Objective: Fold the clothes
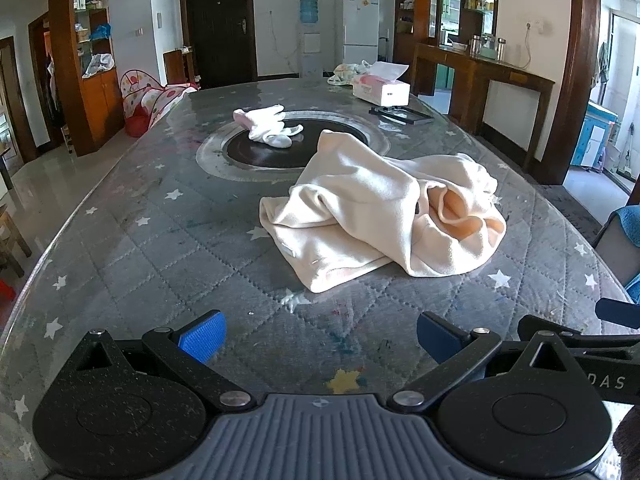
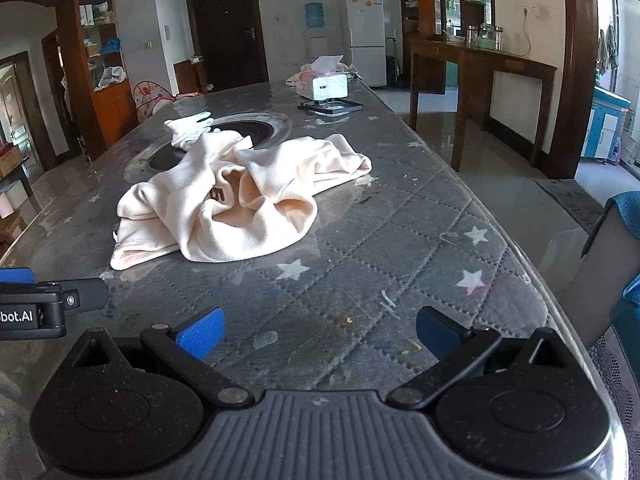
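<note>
We are looking across a long counter (image 1: 168, 248) covered in grey quilted cloth with stars, and the cream garment (image 1: 380, 216) lies crumpled near its middle, well ahead of both grippers. It looks soft, light and floppy, likely a fleece or sweatshirt knit, so we judge it will sag and drag over the quilting, not slide cleanly. The near hem, lying flat toward us, seems the best place to take hold, one corner for each hand. Beyond it a small white piece (image 1: 266, 126), perhaps socks or gloves, rests on a dark round inset.

The left gripper (image 1: 320, 338) hovers low over the near edge with its fingers (image 1: 202, 338) spread wide and nothing between them. The right gripper (image 2: 320, 334) is likewise spread and empty.

The folds hide the sleeves and neckline, so we cannot tell front from back. A dark mark inside the bunched opening is too small to read.
</note>
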Available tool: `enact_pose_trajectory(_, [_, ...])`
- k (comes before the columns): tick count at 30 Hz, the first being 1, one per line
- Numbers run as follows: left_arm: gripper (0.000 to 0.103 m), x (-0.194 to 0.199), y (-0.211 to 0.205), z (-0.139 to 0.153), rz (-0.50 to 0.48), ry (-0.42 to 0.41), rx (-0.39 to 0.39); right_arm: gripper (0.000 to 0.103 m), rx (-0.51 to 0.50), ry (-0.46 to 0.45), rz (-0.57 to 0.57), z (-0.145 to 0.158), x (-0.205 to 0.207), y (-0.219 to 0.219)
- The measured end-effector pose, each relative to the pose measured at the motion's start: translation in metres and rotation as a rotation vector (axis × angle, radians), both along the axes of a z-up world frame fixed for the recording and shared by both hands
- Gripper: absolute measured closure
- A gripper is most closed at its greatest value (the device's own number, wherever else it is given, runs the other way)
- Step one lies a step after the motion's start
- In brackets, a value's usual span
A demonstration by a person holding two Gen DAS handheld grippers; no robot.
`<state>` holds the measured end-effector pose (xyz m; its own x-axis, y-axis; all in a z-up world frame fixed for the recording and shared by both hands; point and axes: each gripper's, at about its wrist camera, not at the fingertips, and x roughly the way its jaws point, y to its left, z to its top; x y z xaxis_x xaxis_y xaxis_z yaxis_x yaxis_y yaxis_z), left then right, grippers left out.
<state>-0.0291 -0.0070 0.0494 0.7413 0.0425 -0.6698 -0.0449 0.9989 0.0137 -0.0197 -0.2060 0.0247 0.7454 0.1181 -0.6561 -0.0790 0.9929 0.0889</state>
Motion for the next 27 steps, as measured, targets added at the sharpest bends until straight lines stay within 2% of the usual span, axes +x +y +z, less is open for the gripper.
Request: enact_pose_trajectory(27, [0.000, -0.0011, -0.0029, 0.0013, 0.000, 0.009, 0.024, 0.000, 0.010, -0.007, 0.006, 0.0038, -0.0016, 0.0040])
